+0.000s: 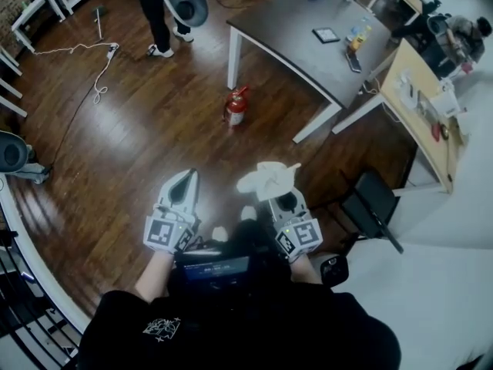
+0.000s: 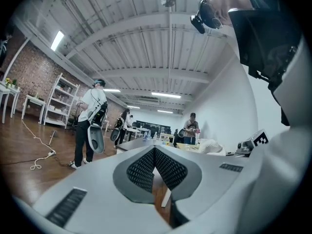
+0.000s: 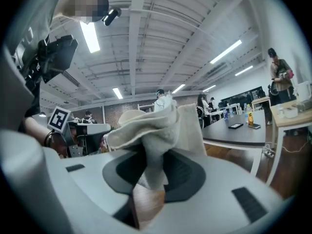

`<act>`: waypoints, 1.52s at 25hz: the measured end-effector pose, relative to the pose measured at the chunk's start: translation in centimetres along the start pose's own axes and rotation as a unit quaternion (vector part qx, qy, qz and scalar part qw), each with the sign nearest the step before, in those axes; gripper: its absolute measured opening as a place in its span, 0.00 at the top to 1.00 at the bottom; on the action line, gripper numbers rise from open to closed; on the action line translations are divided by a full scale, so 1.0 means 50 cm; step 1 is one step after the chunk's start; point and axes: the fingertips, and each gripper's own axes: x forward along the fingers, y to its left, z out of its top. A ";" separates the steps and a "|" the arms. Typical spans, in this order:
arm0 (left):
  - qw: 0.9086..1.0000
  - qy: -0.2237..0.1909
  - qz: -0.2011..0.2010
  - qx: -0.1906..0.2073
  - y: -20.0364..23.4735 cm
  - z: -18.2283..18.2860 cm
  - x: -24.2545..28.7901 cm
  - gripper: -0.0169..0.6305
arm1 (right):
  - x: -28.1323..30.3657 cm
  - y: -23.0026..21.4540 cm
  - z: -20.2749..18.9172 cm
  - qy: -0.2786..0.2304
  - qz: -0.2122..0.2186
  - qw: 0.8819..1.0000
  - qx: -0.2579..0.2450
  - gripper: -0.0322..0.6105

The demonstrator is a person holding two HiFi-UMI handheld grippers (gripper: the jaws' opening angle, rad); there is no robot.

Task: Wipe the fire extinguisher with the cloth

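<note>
On wooden floor point(image 1: 146, 137), near grey table point(image 1: 289, 21) leg: red fire extinguisher point(image 1: 236, 106), upright, well ahead. Right gripper point(image 1: 271, 190) clamped on white cloth point(image 1: 266, 177); left gripper point(image 1: 183, 185) pinched together, empty. Approach step, judging by gap. Next: close in, lower cloth onto cylinder.

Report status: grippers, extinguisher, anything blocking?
Left gripper shut, empty. Right gripper shut on the cloth. Fire extinguisher upright on the floor ahead, beside the table leg, untouched. Nothing in between.
</note>
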 end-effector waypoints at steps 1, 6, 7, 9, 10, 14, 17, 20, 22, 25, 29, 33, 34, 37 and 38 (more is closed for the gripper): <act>1.000 0.000 -0.002 0.001 -0.010 0.002 -0.007 0.97 | -0.011 0.004 0.005 -0.002 0.000 1.000 0.002 0.77; 1.000 -0.003 0.006 -0.005 -0.054 0.004 -0.022 0.97 | -0.051 0.009 0.021 -0.005 0.010 1.000 -0.001 0.77; 1.000 -0.002 0.008 -0.003 -0.063 0.004 -0.018 0.97 | -0.056 0.006 0.027 -0.004 0.014 1.000 -0.003 0.77; 1.000 0.004 0.014 0.003 -0.082 0.002 -0.006 0.97 | -0.063 -0.002 0.035 0.001 0.023 1.000 -0.005 0.77; 1.000 0.008 0.015 0.008 -0.095 0.002 0.001 0.97 | -0.069 -0.006 0.039 0.004 0.027 1.000 -0.005 0.77; 1.000 0.015 0.016 0.014 -0.145 0.003 0.036 0.97 | -0.087 -0.026 0.052 0.007 0.047 0.999 -0.017 0.77; 1.000 0.011 0.018 0.005 -0.157 0.003 0.044 0.97 | -0.088 -0.031 0.051 0.005 0.049 0.999 -0.017 0.77; 1.000 0.008 0.018 0.008 -0.158 0.007 0.045 0.97 | -0.089 -0.029 0.054 0.003 0.046 0.999 -0.018 0.77; 1.000 0.005 0.018 0.008 -0.160 0.012 0.045 0.97 | -0.090 -0.030 0.055 0.002 0.045 0.999 -0.016 0.77; 1.000 0.003 0.015 0.008 -0.164 0.016 0.044 0.97 | -0.090 -0.033 0.053 0.002 0.044 0.999 -0.014 0.77; 1.000 0.002 0.013 0.009 -0.170 0.017 0.047 0.97 | -0.089 -0.036 0.055 0.004 0.040 0.999 -0.014 0.77; 1.000 -0.004 0.013 0.013 -0.168 0.027 0.045 0.97 | -0.088 -0.039 0.054 0.005 0.038 0.999 -0.013 0.77; 1.000 -0.005 0.013 0.015 -0.168 0.028 0.044 0.97 | -0.089 -0.039 0.054 0.005 0.039 0.999 -0.014 0.77; 1.000 -0.005 0.014 0.016 -0.168 0.030 0.041 0.97 | -0.089 -0.036 0.057 0.001 0.040 0.999 -0.015 0.77; 1.000 -0.005 0.015 0.016 -0.168 0.030 0.040 0.97 | -0.089 -0.035 0.058 0.000 0.040 0.999 -0.015 0.77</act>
